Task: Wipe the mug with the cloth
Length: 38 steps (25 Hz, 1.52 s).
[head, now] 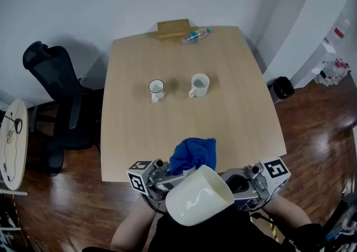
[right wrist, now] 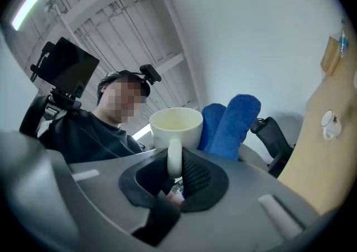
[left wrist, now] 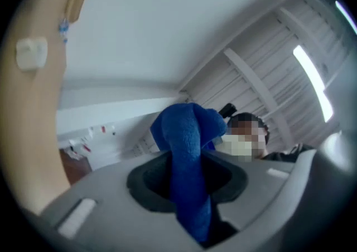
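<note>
1. The right gripper [right wrist: 175, 170] is clenched on the handle of the cream mug [head: 198, 195], holding it off the table [head: 240, 128] close to the person's chest, mouth tipped towards 2 o'clock in the head view.
2. The left gripper [left wrist: 187, 175] is clamped on the blue cloth [head: 192, 153], which bunches up at the mug's 12 o'clock (whether it touches the wall I cannot tell).
3. Judgement: both things are in hand and brought together. The wiping itself looks barely begun, so the rubbing round the wall and rim is left.
4. The grippers hang over the table's near edge, with bare tabletop ahead.
5. Two small mugs [head: 157, 88] stand well apart at 12 o'clock. An office chair [head: 56, 95] sits at 10 o'clock, off the table.
</note>
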{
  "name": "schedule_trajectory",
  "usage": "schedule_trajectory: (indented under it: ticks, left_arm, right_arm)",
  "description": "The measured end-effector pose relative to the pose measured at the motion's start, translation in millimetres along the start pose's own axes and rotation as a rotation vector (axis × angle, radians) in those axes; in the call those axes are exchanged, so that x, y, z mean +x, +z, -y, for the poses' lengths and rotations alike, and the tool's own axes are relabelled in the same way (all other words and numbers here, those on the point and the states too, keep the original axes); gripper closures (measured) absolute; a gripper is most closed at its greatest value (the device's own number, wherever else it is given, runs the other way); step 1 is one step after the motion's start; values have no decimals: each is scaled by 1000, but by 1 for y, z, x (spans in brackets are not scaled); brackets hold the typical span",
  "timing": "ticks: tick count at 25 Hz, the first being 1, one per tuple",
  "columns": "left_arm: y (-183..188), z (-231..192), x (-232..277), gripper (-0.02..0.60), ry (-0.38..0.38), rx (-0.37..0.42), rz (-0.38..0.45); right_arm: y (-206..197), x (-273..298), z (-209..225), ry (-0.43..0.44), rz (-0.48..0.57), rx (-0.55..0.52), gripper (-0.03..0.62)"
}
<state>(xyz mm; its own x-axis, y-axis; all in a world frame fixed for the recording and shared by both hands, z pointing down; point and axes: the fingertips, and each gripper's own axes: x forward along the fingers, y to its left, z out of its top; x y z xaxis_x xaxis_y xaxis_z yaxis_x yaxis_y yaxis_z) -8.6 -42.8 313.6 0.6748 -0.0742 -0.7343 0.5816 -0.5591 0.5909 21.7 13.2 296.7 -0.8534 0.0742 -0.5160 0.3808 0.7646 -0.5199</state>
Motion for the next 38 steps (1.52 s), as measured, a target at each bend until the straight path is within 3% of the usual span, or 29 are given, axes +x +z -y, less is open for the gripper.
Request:
schedule_trajectory:
  ticks: [2,5,6,8,10,13,15,20,22,24,26,31,36,38]
  left_arm:
    - [24,-16,-24,466,244,194,-46]
    - [63,-33,-62,466,685,548,-184]
    - [71,-33,-68,466,796,663,-243]
    - [77,-27,-65,466,931,865,-347]
    - [69,-25,-52,466,975,1062,-472]
    - [34,-44,-39,466,1023,1368,-820]
    - [10,-66,-28,466,1032,1536,-944]
    - [-31,-112,-26,466,944,1977,-1291]
    - [-30,-115,-27,466,927,2106,-1327]
    - [-30,-111,-27,466,918,2101,-1299]
    - [-28,-105,-24,466,918,1999,-1249]
    - [-12,-79,-6,466,884,1447,-1072]
    - [8,-56,-5,466,817,1193,-1003]
    - [14,-50,-10,466,782,1049,-972]
  right_arm:
    - [-4,-19,21,-93,8,-29,549]
    - [-4,-58,63,-301,56,-24,548]
    - [-3,-72,78,-383,75,-17,549]
    - [-1,-101,107,-542,118,0,548]
    - [0,-126,132,-666,163,25,548]
    - [0,-147,157,-759,215,64,548]
    - [0,-147,166,-767,242,90,548]
    - [-6,-128,170,-751,252,114,548]
    - [-7,-121,168,-734,263,122,548]
    - [-7,-118,164,-727,261,115,548]
    - [-7,-116,159,-724,245,98,548]
    - [-5,-113,141,-690,187,37,546]
    - [-8,-106,122,-643,125,-6,546]
    - [-11,-103,115,-627,96,-16,546]
